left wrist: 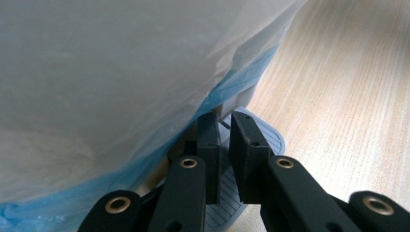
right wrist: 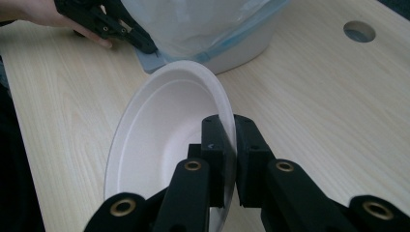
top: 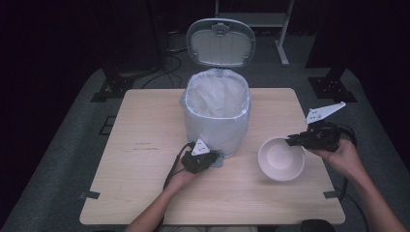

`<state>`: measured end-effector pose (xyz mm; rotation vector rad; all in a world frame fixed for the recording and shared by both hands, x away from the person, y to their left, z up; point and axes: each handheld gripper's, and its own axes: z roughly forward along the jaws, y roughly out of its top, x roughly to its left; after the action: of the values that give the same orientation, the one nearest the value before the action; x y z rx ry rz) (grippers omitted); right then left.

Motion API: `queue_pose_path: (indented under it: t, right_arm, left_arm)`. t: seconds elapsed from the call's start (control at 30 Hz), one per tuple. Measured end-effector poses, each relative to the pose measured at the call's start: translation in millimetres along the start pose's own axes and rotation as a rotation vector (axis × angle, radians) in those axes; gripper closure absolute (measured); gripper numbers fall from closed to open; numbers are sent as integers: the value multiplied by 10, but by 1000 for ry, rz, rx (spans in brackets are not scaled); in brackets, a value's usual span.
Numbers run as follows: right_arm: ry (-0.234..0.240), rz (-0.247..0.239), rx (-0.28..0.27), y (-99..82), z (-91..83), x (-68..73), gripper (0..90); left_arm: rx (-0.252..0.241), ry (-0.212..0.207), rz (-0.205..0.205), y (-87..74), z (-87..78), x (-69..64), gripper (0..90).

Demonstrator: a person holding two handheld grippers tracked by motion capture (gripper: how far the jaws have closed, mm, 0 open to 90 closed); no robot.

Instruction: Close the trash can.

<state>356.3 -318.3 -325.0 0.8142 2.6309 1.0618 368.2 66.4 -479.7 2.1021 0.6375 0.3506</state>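
Writing or brand marks could not be read on anything. Right gripper [top: 293,140] had its fingers [right wrist: 216,145] clamped on the rim of a white bowl [top: 281,158], one inside the wall and one outside, and the bowl hung tilted from them over the bench [top: 140,193]. Left gripper [top: 212,157] rested with its fingers [left wrist: 211,140] closed almost together, a thin gap between them, their tips over the ribbed grey pedal [left wrist: 268,137] at the foot of the bin [top: 216,113]. Whether they pressed on the pedal I could not tell. Just above those fingers bulged the bin's pale liner bag [left wrist: 106,82], blue at its lower edge. Behind them the lid [top: 220,42] stood raised.
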Motion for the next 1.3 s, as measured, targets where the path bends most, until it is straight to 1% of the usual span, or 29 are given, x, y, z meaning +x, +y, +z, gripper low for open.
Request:
queue_pose_path:
  t: [0.5,0.73,1.1,1.3]
  right_arm:
    - [-3,-28,-3,231,-135,33,837]
    - [-6,-29,-15,299,-212,29,837]
    - [-12,-39,-15,405,-308,49,837]
    - [-12,-48,-19,497,-372,67,837]
  left_arm:
    - [0,0,0,0,0,0,829]
    - [-1,0,1,0,0,0,828]
    - [0,-1,0,1,0,0,829]
    - [1,-2,-1,1,-2,0,829]
